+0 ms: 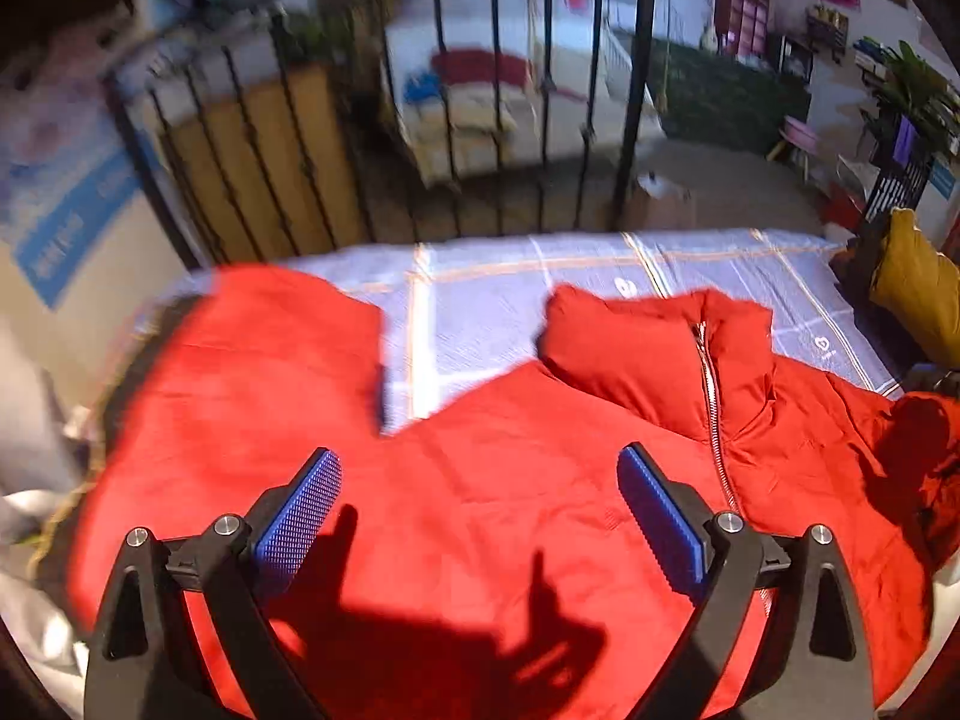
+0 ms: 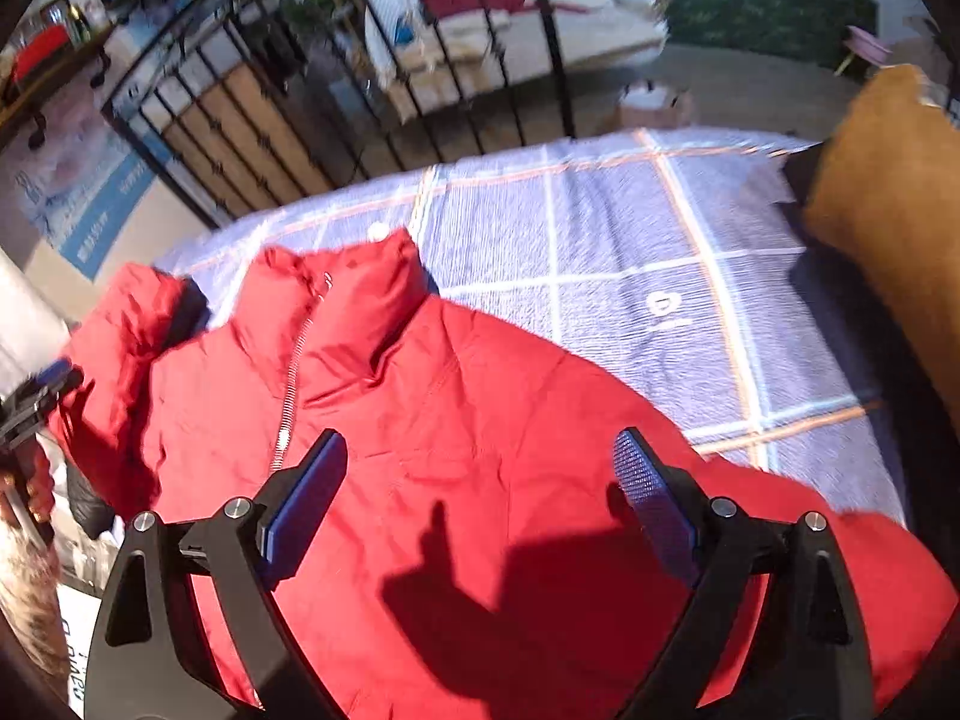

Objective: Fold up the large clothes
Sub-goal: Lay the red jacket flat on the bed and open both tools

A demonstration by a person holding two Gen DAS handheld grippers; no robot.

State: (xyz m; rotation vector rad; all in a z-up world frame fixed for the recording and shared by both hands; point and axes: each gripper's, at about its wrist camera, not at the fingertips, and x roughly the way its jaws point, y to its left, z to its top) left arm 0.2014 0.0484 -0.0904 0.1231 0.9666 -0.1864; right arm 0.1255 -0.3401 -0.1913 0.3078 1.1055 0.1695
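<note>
Red jacket (image 1: 510, 480) lying flat on the bed (image 1: 600, 300), front side up, zip (image 1: 711, 396) closed, collar (image 1: 648, 348) at the far end. Spread over the near half of the bed, with blue checked sheet bare beyond it. Not folded yet, by the look of it: a start, not a finish.

On the left, one sleeve (image 1: 258, 360) stuck out toward the far left edge of the bed, with a strip of sheet showing between sleeve and collar. Over the left part of the jacket, just near of that sleeve, the left hand-held gripper (image 1: 480, 516): jaws wide, nothing between the blue pads (image 1: 297, 516), only its shadow on the cloth. Above the cloth, not touching, as far as can be told.

Further right, past the zip, the right hand-held gripper (image 2: 480, 510) over the right part of the jacket: jaws wide too, holding nothing. Right sleeve running off to the near right edge of the bed. Yellow-brown pillow (image 2: 888, 228) at the far right, apart from the jacket.

Step in hand, most likely: reaching down for a first grab, one side each. Next move: going lower, pinching a bit of cloth at each sleeve or shoulder, then bringing both toward the zip. Puffy, slippery cloth, so a deep bite needed, or a likely slip out of the pads.
</note>
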